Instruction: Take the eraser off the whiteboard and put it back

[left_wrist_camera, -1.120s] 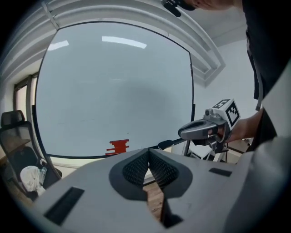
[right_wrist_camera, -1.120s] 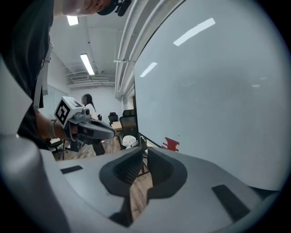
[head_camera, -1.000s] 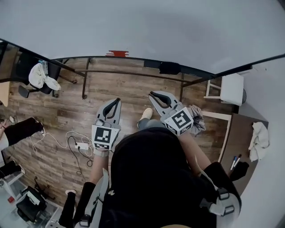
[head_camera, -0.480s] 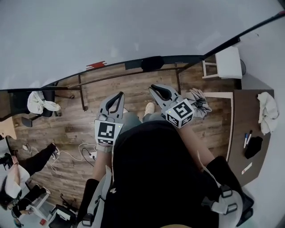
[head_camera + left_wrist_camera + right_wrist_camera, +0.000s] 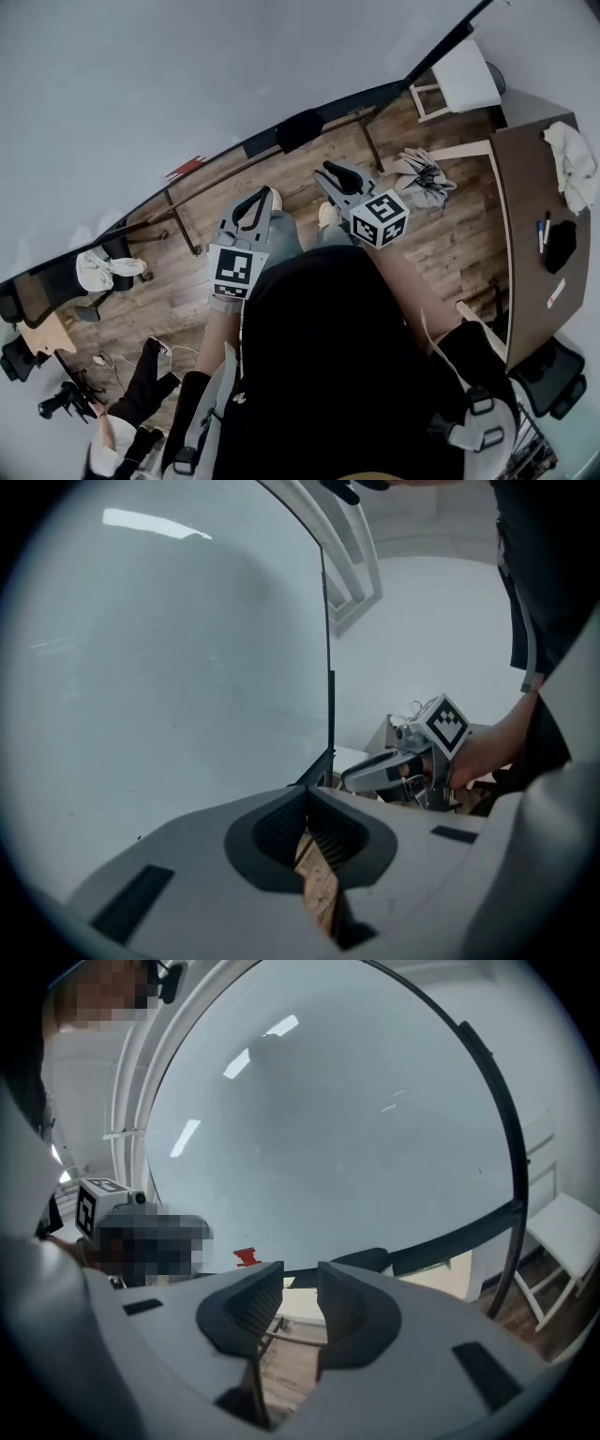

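Note:
The black eraser (image 5: 298,128) (image 5: 361,1260) rests on the dark tray along the bottom edge of the whiteboard (image 5: 187,75) (image 5: 328,1129) (image 5: 169,667), with a small red mark (image 5: 247,1257) to its left. My right gripper (image 5: 326,172) (image 5: 300,1283) points toward the eraser from a short way off. Its jaws have just been opening and stand a little apart with nothing between them. My left gripper (image 5: 265,194) (image 5: 307,803) hangs beside it, apart from the board, its tips together and empty. The right gripper (image 5: 375,771) also shows in the left gripper view.
A brown desk (image 5: 530,216) at the right carries markers (image 5: 544,232) and a white cloth (image 5: 572,159). A white chair (image 5: 464,80) stands by the board's right end, with a grey bundle (image 5: 422,173) on the wood floor. A seated person (image 5: 141,394) is at lower left.
The head view has swung, so the board's lower edge now runs steeply up to the right. Both grippers have shifted with it toward the tray. The right jaws have parted from shut.

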The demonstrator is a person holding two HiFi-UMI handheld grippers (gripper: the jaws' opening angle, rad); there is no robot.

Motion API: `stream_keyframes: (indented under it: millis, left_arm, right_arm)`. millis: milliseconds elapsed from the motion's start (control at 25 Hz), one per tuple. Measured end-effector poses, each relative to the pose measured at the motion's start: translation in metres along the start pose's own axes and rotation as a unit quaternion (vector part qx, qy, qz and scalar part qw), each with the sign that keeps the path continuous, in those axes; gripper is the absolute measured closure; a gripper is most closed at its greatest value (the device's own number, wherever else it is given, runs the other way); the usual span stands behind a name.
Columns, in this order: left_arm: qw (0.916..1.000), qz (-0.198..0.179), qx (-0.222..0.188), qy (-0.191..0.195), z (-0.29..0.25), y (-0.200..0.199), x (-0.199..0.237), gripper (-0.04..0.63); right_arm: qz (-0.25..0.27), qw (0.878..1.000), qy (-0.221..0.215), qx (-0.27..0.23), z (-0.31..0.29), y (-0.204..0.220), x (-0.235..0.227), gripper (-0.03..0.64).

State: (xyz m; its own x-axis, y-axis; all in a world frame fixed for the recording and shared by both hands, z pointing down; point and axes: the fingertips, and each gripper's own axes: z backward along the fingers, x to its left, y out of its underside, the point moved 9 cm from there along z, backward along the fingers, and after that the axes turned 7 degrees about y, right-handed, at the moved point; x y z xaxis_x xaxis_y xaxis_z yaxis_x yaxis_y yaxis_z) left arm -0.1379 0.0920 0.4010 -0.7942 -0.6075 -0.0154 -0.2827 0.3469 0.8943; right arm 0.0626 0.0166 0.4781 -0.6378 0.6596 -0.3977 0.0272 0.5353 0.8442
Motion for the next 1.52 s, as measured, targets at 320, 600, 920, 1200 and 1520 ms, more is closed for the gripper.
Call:
stream_keyframes:
  millis: [320, 600, 920, 1200, 1520]
  left_arm:
    - [0.9940, -0.044, 0.022, 0.097, -0.019, -0.004, 0.040, 0.587]
    - [0.9830, -0.068, 0.034, 0.167, -0.035, -0.003, 0.069, 0.588]
    - [0.9670, -0.097, 0.045, 0.231, -0.052, 0.004, 0.091, 0.586]
    - [0.9576, -0.110, 0.056, 0.260, -0.056, 0.010, 0.099, 0.586]
    - [0.9513, -0.122, 0.067, 0.275, -0.055, 0.017, 0.109, 0.586]
  right_arm:
    - [-0.089, 0.991, 0.093, -0.026, -0.025, 0.017, -0.010, 0.474]
    - [-0.166, 0.973, 0.152, -0.045, -0.056, 0.029, -0.019, 0.373]
    - [-0.253, 0.945, 0.189, -0.092, -0.088, 0.041, -0.029, 0.337]
    - [-0.287, 0.929, 0.208, -0.109, -0.110, 0.050, -0.035, 0.328]
    - [-0.323, 0.911, 0.217, -0.133, -0.124, 0.054, -0.038, 0.327]
